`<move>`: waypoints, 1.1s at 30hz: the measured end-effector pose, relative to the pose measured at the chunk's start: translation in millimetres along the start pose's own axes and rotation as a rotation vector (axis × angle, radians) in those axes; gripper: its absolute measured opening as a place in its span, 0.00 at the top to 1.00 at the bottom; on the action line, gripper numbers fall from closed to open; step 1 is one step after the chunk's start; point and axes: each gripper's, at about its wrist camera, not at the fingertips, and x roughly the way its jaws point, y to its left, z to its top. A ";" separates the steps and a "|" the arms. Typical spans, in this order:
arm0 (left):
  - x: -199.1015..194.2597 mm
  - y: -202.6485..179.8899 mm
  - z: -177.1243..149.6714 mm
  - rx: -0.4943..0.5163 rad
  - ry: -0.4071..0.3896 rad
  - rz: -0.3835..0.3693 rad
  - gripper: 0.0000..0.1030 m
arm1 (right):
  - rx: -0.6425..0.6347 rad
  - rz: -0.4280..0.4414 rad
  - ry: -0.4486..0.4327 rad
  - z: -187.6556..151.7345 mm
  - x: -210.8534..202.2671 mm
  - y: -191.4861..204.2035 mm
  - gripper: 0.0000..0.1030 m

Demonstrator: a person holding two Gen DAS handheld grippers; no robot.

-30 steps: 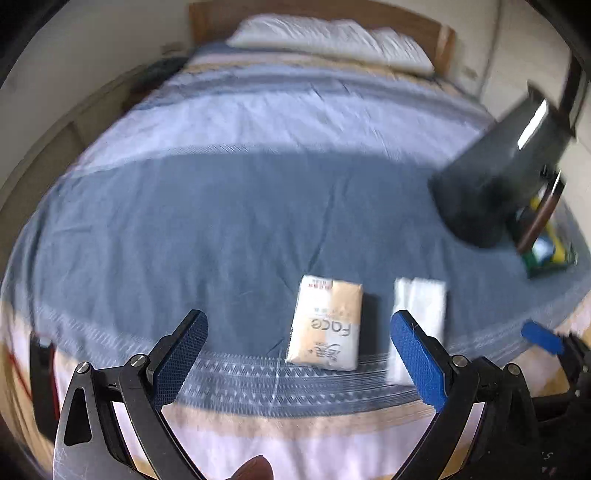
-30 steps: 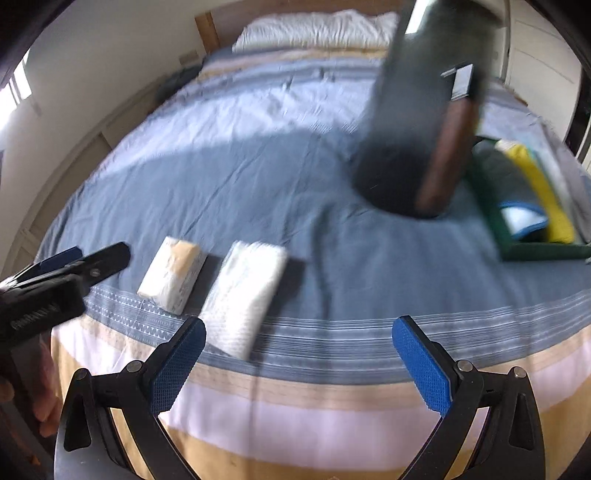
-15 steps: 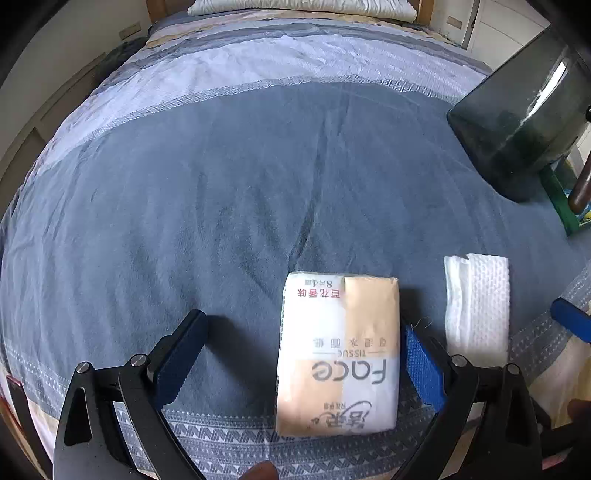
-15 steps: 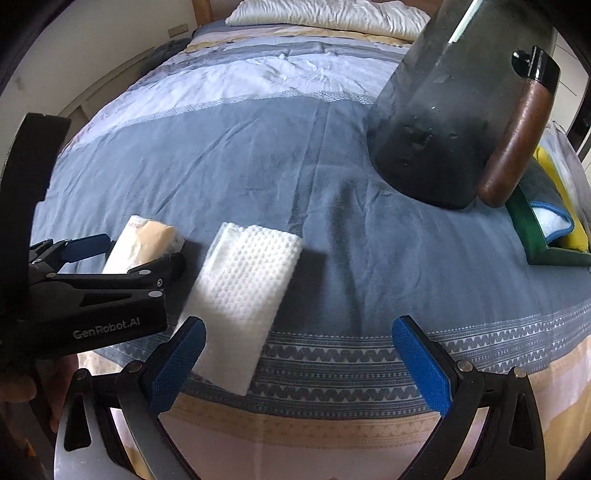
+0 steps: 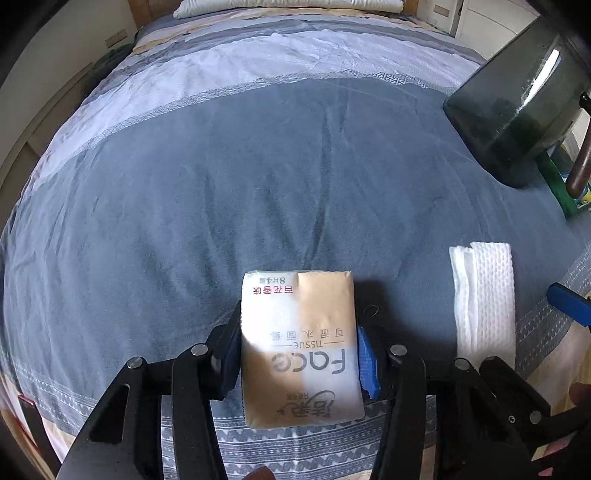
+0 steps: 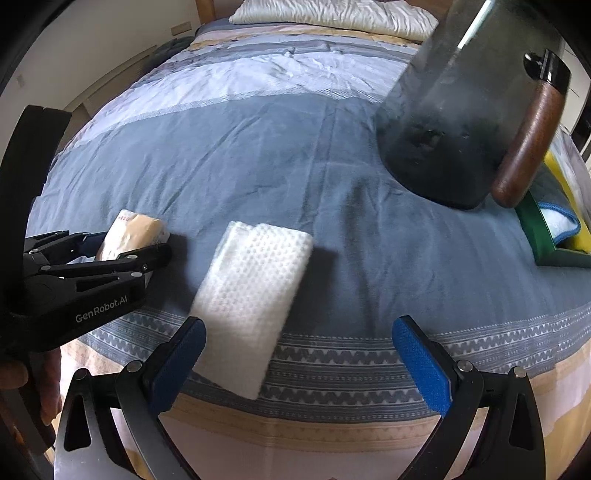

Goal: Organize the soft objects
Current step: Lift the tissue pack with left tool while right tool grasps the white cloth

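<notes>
A tan and white tissue pack (image 5: pixel 299 343) lies on the blue bedspread (image 5: pixel 258 184) near the bed's front edge. My left gripper (image 5: pixel 297 360) is shut on the tissue pack, one blue pad on each side. It also shows in the right wrist view (image 6: pixel 125 251), clamped on the tissue pack (image 6: pixel 129 230). A folded white towel (image 6: pixel 251 291) lies just right of the pack; it shows in the left wrist view too (image 5: pixel 484 299). My right gripper (image 6: pixel 299 365) is open and empty, above the towel's near end.
A dark translucent bin with a brown handle (image 6: pixel 469 122) stands at the right on the bed. A green tray (image 6: pixel 554 236) with blue and yellow cloths sits behind it at the far right. A pillow (image 6: pixel 332 14) lies at the headboard.
My left gripper moved forward over the tissue pack and closed on it. My right gripper came closer to the white towel and stayed open.
</notes>
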 end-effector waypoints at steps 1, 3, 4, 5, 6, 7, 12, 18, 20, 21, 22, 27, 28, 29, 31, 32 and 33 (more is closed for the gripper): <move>-0.6 1.8 -0.6 -0.003 -0.001 -0.003 0.55 | 0.000 0.002 -0.001 1.0 0.8 2.0 0.00; -1.7 6.4 -1.2 -0.009 -0.003 -0.002 0.55 | -0.001 0.008 0.003 3.2 4.9 8.6 0.02; -2.0 8.2 -1.2 -0.008 -0.003 -0.001 0.55 | -0.003 0.012 0.004 4.3 7.2 12.2 0.06; -2.5 9.0 -1.4 -0.005 -0.002 -0.001 0.55 | -0.006 0.011 0.008 5.3 9.9 15.9 0.09; -3.0 9.4 -1.9 -0.001 -0.002 0.001 0.55 | -0.007 0.009 0.014 6.5 12.9 19.1 0.14; -3.8 9.7 -2.6 0.003 -0.002 0.004 0.55 | 0.000 0.004 0.023 8.0 16.6 21.6 0.15; -1.7 13.4 -2.3 0.001 0.002 -0.004 0.55 | 0.024 -0.042 0.048 16.6 33.9 28.6 0.30; -1.8 10.1 -3.0 -0.006 0.001 0.010 0.55 | -0.035 -0.069 0.035 21.2 37.8 37.4 0.89; -2.5 10.0 -3.4 -0.009 -0.002 0.012 0.55 | -0.048 -0.029 0.019 20.0 36.2 32.3 0.90; -2.9 9.6 -3.7 -0.009 -0.003 0.014 0.55 | -0.049 0.005 0.007 19.6 34.9 27.4 0.91; -3.1 9.4 -3.8 -0.012 -0.004 0.015 0.55 | -0.051 0.023 0.000 19.2 33.4 24.3 0.91; -6.6 8.5 -4.8 -0.035 -0.012 0.014 0.55 | -0.064 0.123 -0.039 13.5 22.9 3.6 0.91; -7.3 8.6 -5.2 -0.038 -0.013 0.015 0.55 | -0.069 0.126 -0.047 13.1 20.1 0.1 0.91; -8.4 7.9 -5.9 -0.046 -0.012 0.017 0.55 | -0.066 0.145 -0.052 12.9 17.4 -4.5 0.91; -12.5 4.6 -7.6 -0.054 -0.017 0.007 0.55 | -0.068 0.150 -0.066 11.6 9.2 -10.8 0.91; -15.3 1.5 -9.0 -0.053 -0.020 0.008 0.55 | -0.070 0.156 -0.071 11.0 4.2 -12.8 0.91; -19.1 -2.0 -10.8 -0.051 -0.025 0.016 0.55 | -0.074 0.161 -0.079 10.8 -2.3 -15.5 0.91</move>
